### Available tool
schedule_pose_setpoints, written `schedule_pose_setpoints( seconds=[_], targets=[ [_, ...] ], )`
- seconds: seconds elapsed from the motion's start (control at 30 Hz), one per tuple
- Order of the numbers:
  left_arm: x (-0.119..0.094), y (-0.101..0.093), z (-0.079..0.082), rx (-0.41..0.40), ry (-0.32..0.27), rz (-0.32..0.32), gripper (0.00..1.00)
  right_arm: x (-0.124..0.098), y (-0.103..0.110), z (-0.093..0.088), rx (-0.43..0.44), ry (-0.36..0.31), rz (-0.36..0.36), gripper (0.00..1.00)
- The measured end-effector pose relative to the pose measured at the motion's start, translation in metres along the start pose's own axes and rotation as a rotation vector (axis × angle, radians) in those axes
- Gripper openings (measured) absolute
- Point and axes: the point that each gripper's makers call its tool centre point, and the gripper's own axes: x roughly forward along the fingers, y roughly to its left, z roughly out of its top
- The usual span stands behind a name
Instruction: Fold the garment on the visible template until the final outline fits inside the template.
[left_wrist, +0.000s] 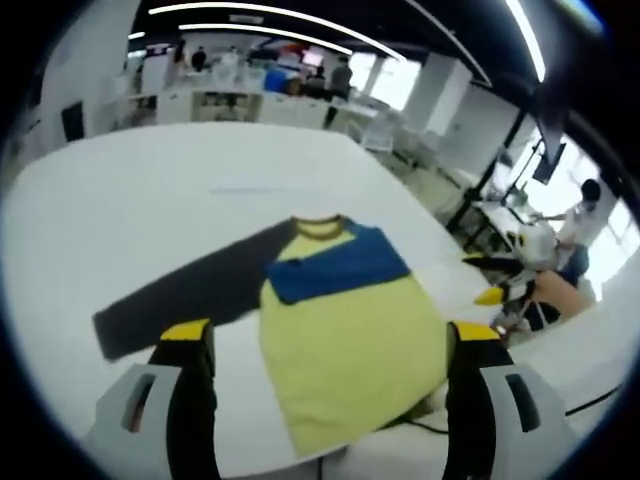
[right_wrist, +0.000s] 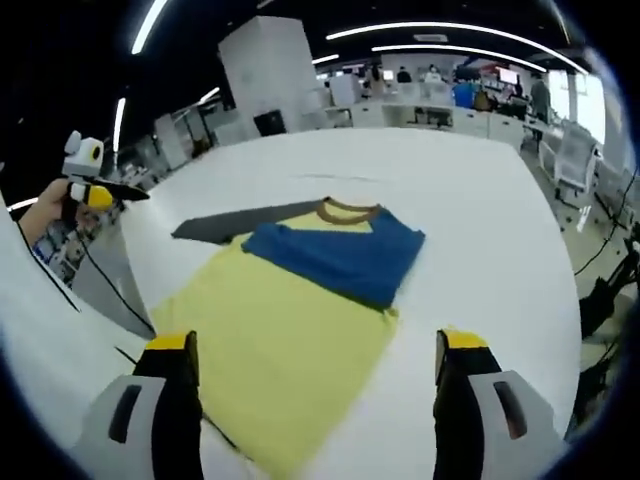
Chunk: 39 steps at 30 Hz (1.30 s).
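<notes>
The garment (left_wrist: 345, 345) lies flat on the white table (left_wrist: 150, 210). It has a yellow body, a blue sleeve (left_wrist: 335, 265) folded across the chest and a dark sleeve (left_wrist: 185, 290) spread out to the left. My left gripper (left_wrist: 330, 335) hovers open over its lower half, holding nothing. At the right edge of the left gripper view a hand holds the right gripper (left_wrist: 497, 293). In the right gripper view the same garment (right_wrist: 280, 345) lies ahead with the blue sleeve (right_wrist: 335, 255) on top. My right gripper (right_wrist: 316, 342) is open above the yellow part. The left gripper (right_wrist: 95, 192) shows at far left.
A faint pale mark (left_wrist: 250, 186) lies on the table beyond the collar. A black cable (right_wrist: 110, 290) runs off the table's edge beside the garment. Desks, chairs (right_wrist: 570, 150) and people stand in the office beyond the table.
</notes>
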Motion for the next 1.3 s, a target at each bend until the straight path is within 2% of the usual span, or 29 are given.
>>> schedule_pose_setpoints(
  seconds=[0.13,0.33,0.87,1.17,1.3],
  targets=[
    [-0.005,0.004,0.000,-0.002,-0.005,0.011,0.92,-0.014,-0.004,0.004,0.023,-0.043,0.015,0.99],
    [-0.012,0.009,0.002,-0.008,-0.015,0.032,0.92,-0.027,-0.014,0.006,0.025,-0.062,-0.021,0.99],
    [-0.014,0.009,0.000,-0.011,-0.019,0.033,0.92,-0.020,-0.009,0.001,0.012,-0.025,-0.020,0.98],
    [-0.016,0.030,-0.007,-0.045,-0.013,0.054,0.91,-0.018,-0.013,0.001,0.055,-0.033,-0.034,0.97],
    [-0.021,0.045,-0.005,-0.073,-0.044,0.077,0.91,-0.015,-0.010,0.004,0.042,-0.032,-0.033,0.97]
  ],
)
